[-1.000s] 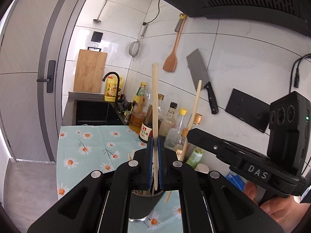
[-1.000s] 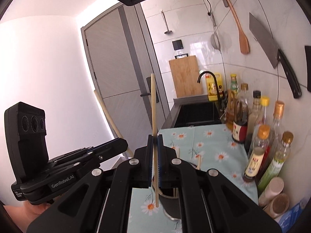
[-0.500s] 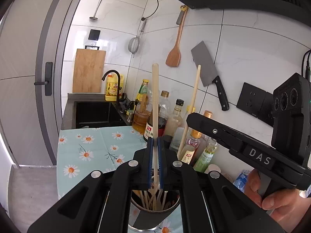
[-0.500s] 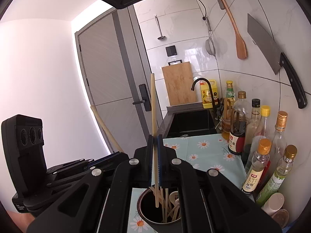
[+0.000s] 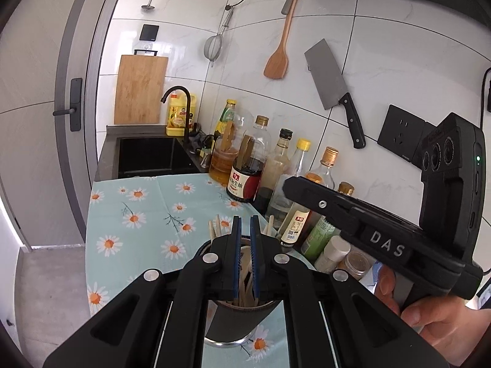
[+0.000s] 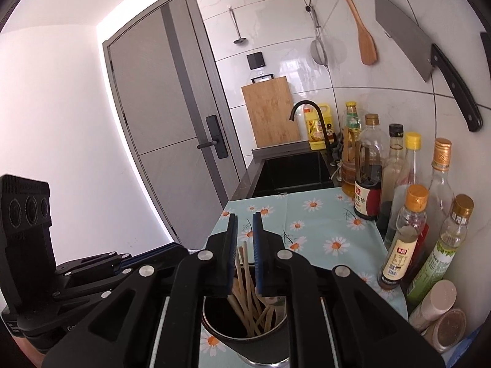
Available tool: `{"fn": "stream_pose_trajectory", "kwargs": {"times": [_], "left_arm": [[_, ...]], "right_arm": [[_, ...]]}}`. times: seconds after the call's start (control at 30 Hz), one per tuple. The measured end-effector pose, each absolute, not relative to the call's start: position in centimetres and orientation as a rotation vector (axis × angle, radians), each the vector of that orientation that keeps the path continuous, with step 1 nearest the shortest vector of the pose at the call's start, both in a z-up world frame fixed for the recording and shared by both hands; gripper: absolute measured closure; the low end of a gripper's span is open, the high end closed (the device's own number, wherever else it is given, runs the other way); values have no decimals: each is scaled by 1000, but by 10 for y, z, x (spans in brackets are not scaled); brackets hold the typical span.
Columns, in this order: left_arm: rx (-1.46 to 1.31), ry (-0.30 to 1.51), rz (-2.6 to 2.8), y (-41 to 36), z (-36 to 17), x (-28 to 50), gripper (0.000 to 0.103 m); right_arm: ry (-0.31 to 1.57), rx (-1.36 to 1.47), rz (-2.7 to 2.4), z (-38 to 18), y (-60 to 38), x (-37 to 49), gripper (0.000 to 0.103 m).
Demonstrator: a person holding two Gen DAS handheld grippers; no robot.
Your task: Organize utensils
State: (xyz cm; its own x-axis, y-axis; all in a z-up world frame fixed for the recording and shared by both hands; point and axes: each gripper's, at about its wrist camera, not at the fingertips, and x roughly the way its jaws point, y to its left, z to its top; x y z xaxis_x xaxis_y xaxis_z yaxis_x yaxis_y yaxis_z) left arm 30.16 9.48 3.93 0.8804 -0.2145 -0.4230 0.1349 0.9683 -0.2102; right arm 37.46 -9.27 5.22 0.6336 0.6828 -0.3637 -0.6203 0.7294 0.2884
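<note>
Chopsticks [image 6: 245, 300] are standing bundled in a dark metal cup [image 6: 245, 340], their pale wooden tips leaning against its inner wall and poking just above the rim. The cup is sitting on a daisy-print tablecloth [image 5: 138, 214] at the near end of the counter, just beside a row of sauce bottles [image 6: 368, 178] lined up along the tiled wall. The right gripper [image 6: 245, 216] is hovering right over the cup's mouth; its jaws have just been opening and are standing a little apart, with nothing pinched between the blue pads, only the chopsticks down in the cup showing through the gap. The left gripper [image 5: 244, 219] is hanging over the same cup from the other side, its jaws all but closed, leaving only a thin slit and gripping nothing. A hand [image 5: 438, 322] is wrapping around the right gripper's handle at the lower right of the left wrist view. Farther along the counter a black sink [image 6: 294, 174] is sitting under a curved black tap, while a cutting board [image 5: 139, 89], a wooden spatula [image 5: 277, 61] and a cleaver [image 5: 328, 76] are hanging on the white tiles.
</note>
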Motion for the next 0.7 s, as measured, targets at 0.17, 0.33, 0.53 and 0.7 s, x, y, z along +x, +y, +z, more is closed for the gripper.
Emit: {"fn": "stream_pose_trajectory", "kwargs": {"times": [0.17, 0.33, 0.53, 0.7], "left_arm": [[-191, 462, -171, 98, 39, 292, 97], [-189, 457, -174, 94, 39, 274, 97], [-210, 450, -160, 92, 36, 246, 55], [-223, 442, -157, 87, 35, 214, 53]], "right_arm": [[471, 146, 731, 55, -104, 369, 79], [452, 115, 704, 60, -117, 351, 58], [437, 85, 695, 64, -137, 324, 42], [417, 48, 707, 67, -155, 297, 10]]}}
